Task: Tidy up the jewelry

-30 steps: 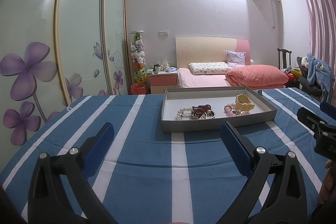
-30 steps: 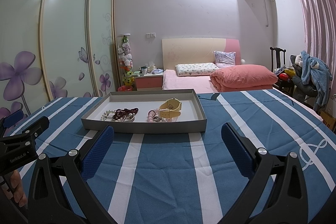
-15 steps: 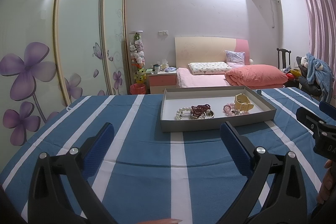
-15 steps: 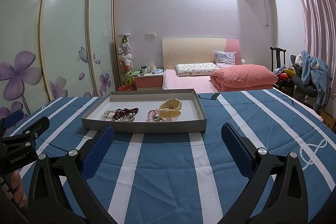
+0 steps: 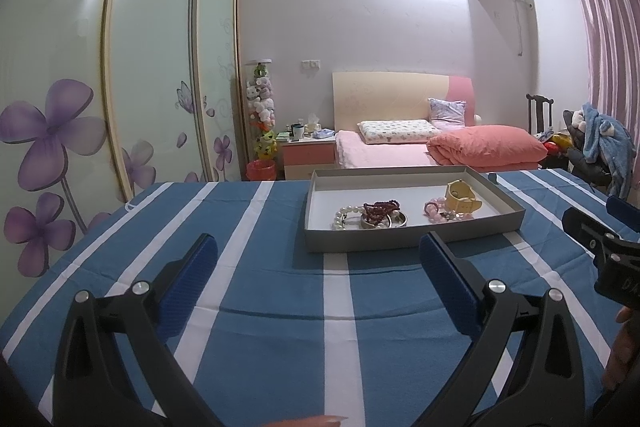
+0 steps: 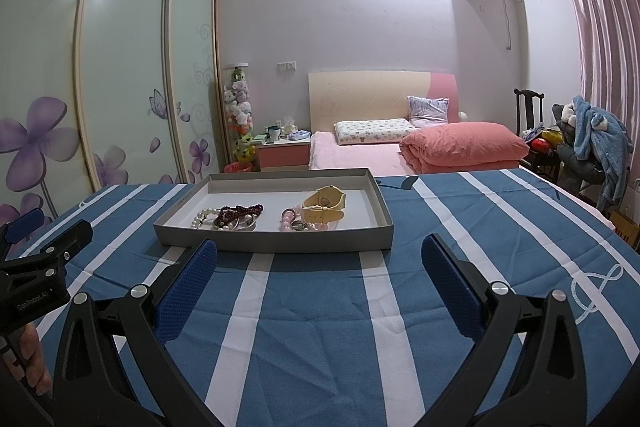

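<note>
one tray (image 6: 276, 241), one watch (image 6: 325, 207), two hand-held grippers

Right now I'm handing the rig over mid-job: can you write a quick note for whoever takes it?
Left hand-held gripper: open, empty, above the blue striped tablecloth.
Right hand-held gripper: open, empty, just short of the shallow grey cardboard tray.
In the tray: white pearl bracelet, dark red bead strand, pink bead bracelet, yellow wristwatch, bunched near its front.
Done: nothing picked up.
Left: all the sorting.

tray (image 6: 276, 241): grey, shallow, on striped cloth | pearl bracelet (image 6: 204, 217), dark beads (image 6: 240, 211), yellow watch (image 6: 324, 205) inside
</note>
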